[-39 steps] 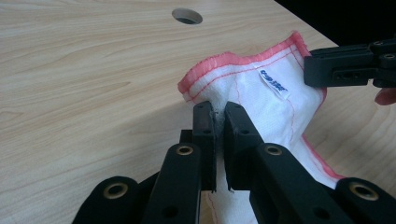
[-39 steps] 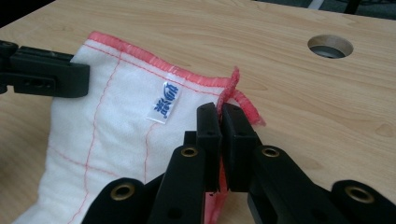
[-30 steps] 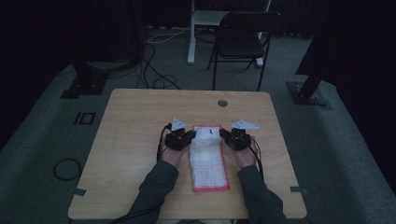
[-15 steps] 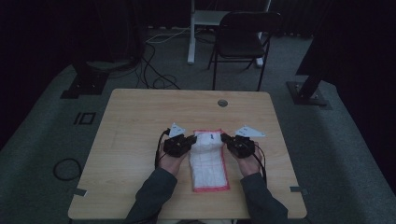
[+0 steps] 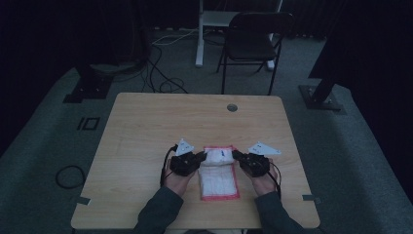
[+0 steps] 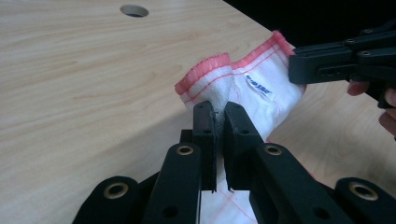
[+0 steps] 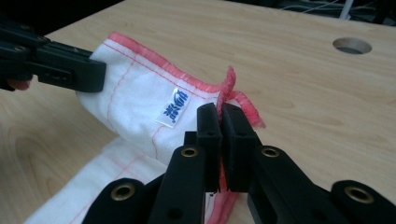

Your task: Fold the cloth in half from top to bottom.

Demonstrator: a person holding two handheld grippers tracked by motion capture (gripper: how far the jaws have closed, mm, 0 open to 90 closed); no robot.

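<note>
Towel (image 5: 219, 176), white with a red hem, lies on the table (image 5: 146, 126) at the near edge, well short of the cable hole (image 5: 232, 107). Left gripper (image 5: 201, 157) pinches the towel's far left corner; right gripper (image 5: 237, 156) pinches the far right corner. Far end is lifted and folded over toward the person, blue label (image 7: 173, 110) facing up.

The towel (image 5: 219, 178) lies on the table (image 5: 146, 126) between the left tool (image 5: 202, 157) and right tool (image 5: 237, 156)

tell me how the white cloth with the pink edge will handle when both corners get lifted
Probably floppy: the cloth bunches and sags between the left hand-held gripper and right hand-held gripper. Likely light, since thin pinched corners carry it. It should drape, not hold shape.
</note>
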